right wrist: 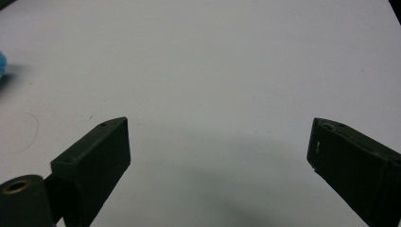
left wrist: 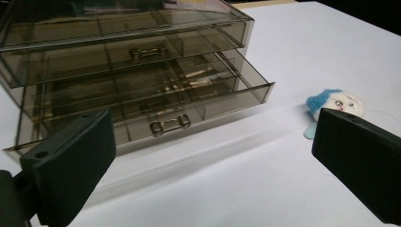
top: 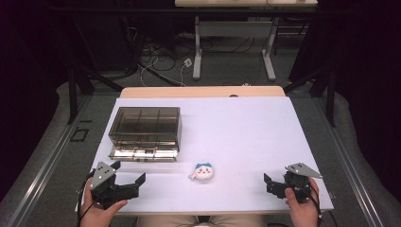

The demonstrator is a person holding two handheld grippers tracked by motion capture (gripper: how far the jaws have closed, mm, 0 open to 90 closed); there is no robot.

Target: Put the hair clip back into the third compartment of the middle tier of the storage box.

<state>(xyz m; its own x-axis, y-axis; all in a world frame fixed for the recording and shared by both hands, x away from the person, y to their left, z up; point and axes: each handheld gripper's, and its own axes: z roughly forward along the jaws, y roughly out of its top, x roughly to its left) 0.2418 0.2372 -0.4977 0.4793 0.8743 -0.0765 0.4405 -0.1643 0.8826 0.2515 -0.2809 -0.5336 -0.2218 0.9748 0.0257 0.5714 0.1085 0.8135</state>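
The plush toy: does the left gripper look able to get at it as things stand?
Probably yes. The left gripper is open, and only bare white table lies between it and the plush toy. The drawer box stands farther back, out of that path.

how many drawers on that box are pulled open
1. The bottom drawer of the box sticks out toward the toy. The drawer above it sits shut. The box's back is hidden.
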